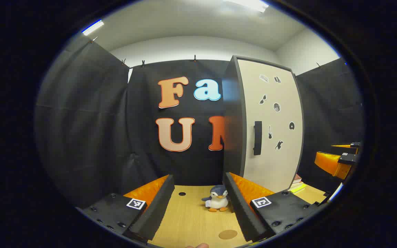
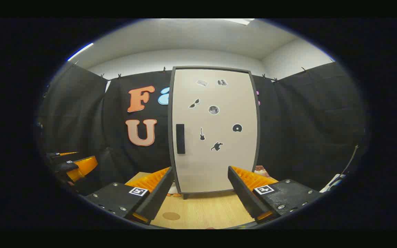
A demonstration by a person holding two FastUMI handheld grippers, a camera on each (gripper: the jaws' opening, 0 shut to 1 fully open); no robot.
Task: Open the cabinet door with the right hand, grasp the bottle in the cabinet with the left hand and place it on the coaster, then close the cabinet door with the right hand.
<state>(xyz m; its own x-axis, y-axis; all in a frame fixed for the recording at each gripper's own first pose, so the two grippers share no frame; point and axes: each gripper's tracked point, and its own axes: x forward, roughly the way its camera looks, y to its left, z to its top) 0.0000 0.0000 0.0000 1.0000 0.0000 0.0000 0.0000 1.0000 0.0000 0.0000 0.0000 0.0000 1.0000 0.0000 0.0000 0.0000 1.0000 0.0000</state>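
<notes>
Left gripper view, reading left to right: the left gripper point(image 1: 196, 206) has its jaws spread wide with nothing between them, above the light wooden tabletop point(image 1: 188, 220). Between the fingers sit a small grey-and-white plush penguin point(image 1: 216, 198) and, nearer the camera, the round brown coaster point(image 1: 227, 234), bare. To the right stands the tall cream cabinet door with dark frame point(image 1: 274, 144), fully shut, its black vertical bar handle point(image 1: 257, 137) untouched. At the far right edge the right gripper point(image 1: 339, 159) is visible, well apart from the handle.

Task progress, as a judgement: no step is complete. The door remains to be opened, the bottle removed and set on the coaster, and the door closed. The bottle is presumably behind the shut door; its position cannot be confirmed.

Right gripper view, left to right: the left gripper point(image 2: 68, 164) appears at the far left edge; the coaster point(image 2: 171, 216) lies low on the tabletop point(image 2: 205, 212); the right gripper point(image 2: 200, 194) is wide open and empty, facing the door point(image 2: 219, 155) squarely, handle point(image 2: 180, 138) up and to the left of its centreline.

View differences: the left gripper view presents the cabinet obliquely, exposing its dark side panel and the full penguin. The right gripper view presents the door head-on.
</notes>
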